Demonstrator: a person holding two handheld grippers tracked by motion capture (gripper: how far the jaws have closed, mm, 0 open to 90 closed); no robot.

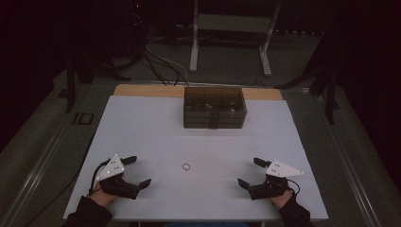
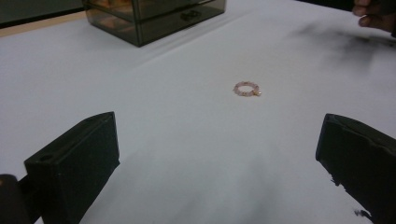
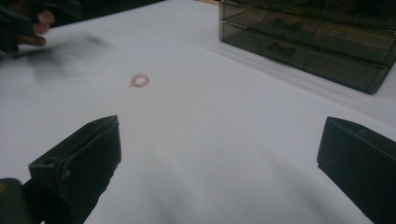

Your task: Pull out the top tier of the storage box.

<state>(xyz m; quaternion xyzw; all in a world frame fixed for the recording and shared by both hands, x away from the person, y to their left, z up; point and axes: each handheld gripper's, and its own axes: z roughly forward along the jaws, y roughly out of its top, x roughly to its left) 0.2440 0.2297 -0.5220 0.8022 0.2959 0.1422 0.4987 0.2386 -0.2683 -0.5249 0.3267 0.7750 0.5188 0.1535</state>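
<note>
Left gripper (image 1: 138, 170): you hold it at the near left corner of the table, jaws spread wide, nothing between them. Its own view looks across bare white surface toward the bracelet.
Right gripper (image 1: 250, 172): you hold it at the near right corner, jaws likewise spread wide and empty. It mirrors the left one, both pointing inward toward the middle of the table.
Bracelet (image 1: 187, 166): a small ring of pinkish beads lying flat on the table, roughly midway between your two grippers and well apart from both. In the left gripper view (image 2: 246, 88) a paler bead or charm sits at one side of the ring. In the right gripper view (image 3: 139, 80) it lies ahead and to the left of the jaws.
Drawer box (image 1: 215, 107): a dark, see-through box with stacked drawers, standing at the far middle of the table, well apart from the bracelet. The drawers look closed; small handles show on their fronts in the right gripper view (image 3: 308, 44). Contents are too dim to tell.
Table (image 1: 151, 123): a white top, with a strip of bare wood showing along the far edge behind the box.
Your hands: dark sleeves come in from the near edge, one behind each gripper.
Floor beyond: grey, dim, with loose cables (image 1: 163, 66) and a pale metal frame (image 1: 231, 35).
</note>
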